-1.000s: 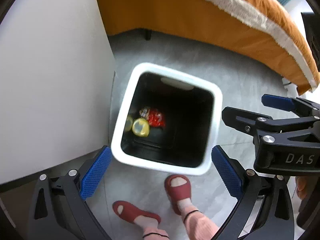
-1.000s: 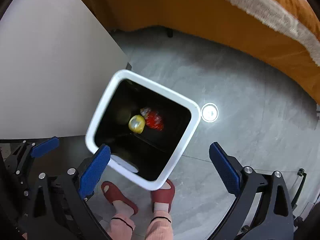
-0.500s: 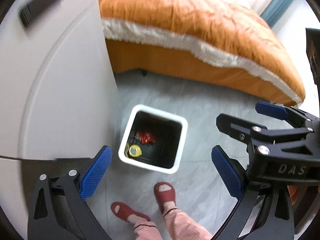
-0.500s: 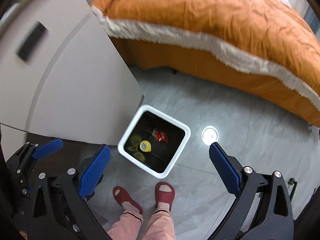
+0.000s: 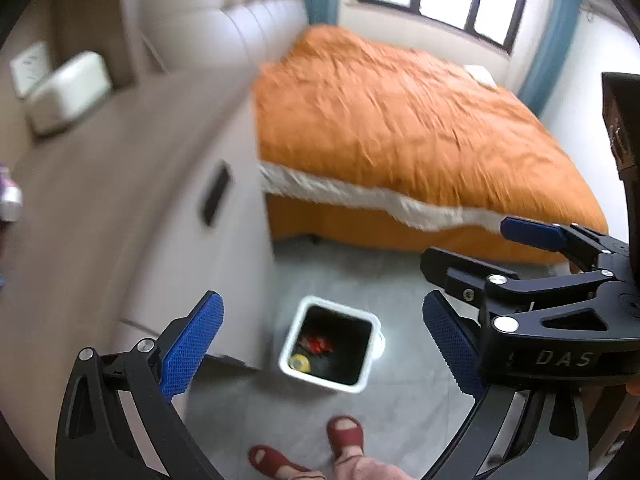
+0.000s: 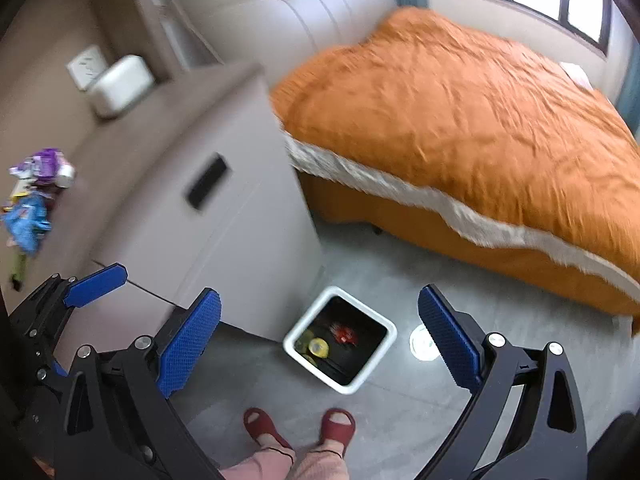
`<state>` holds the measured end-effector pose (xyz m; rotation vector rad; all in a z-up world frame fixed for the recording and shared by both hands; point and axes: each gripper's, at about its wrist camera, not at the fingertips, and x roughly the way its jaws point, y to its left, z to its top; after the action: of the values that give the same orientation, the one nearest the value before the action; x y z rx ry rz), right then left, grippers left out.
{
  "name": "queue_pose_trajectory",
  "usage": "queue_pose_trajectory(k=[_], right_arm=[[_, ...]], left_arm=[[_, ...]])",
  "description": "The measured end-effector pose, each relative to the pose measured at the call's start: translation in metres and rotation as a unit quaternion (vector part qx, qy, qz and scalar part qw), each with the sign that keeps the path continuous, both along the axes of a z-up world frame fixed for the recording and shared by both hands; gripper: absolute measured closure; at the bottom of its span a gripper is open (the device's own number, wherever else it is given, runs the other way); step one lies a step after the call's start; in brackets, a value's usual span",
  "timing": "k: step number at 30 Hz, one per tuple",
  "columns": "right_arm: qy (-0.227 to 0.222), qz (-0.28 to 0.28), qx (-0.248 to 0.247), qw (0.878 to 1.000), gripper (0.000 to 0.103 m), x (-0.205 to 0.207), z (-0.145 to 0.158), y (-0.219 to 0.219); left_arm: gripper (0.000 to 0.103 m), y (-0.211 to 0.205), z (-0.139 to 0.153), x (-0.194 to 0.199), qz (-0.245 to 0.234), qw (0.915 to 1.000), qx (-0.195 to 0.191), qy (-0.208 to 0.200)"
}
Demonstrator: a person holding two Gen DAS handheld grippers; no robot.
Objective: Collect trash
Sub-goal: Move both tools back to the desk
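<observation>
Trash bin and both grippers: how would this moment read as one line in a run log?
left gripper: open, empty | right gripper: open, empty | white trash bin: on floor, holds yellow and red trash | wrappers: on cabinet top, uncollected

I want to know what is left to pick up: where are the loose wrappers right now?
In the right wrist view, the wrappers lie at far left on the nightstand top, well away from the trash bin on the floor.

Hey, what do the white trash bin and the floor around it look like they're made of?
The trash bin looks like moulded plastic: a smooth white rim with rounded corners and a glossy black inside. The floor looks like grey stone-look tile or polished concrete: mottled and slightly reflective, with a thin seam line near the bin. Blur leaves the exact material open.
</observation>
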<state>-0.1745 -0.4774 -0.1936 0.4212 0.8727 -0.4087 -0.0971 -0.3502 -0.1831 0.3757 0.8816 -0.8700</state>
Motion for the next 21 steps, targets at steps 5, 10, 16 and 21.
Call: queue_pose_trajectory(k=[5,10,16,21], right_arm=[[-0.040,0.049,-0.006,0.998,0.005,0.026,0.040,0.034],[-0.072,0.117,-0.012,0.990,0.005,0.067,0.069,0.080],[-0.090,0.216,-0.023,0.972,0.005,0.119,0.093,0.153],[-0.088,0.276,-0.029,0.957,0.005,0.153,0.100,0.210]], left_arm=[[0.005,0.056,0.045,0.018,0.082,0.9955,-0.017,-0.044],[0.005,0.122,0.071,0.052,0.183,0.9806,-0.025,-0.065],[0.005,0.203,0.090,0.090,0.304,0.9485,-0.022,-0.088],[0.005,0.267,0.092,0.117,0.385,0.9192,-0.024,-0.080]])
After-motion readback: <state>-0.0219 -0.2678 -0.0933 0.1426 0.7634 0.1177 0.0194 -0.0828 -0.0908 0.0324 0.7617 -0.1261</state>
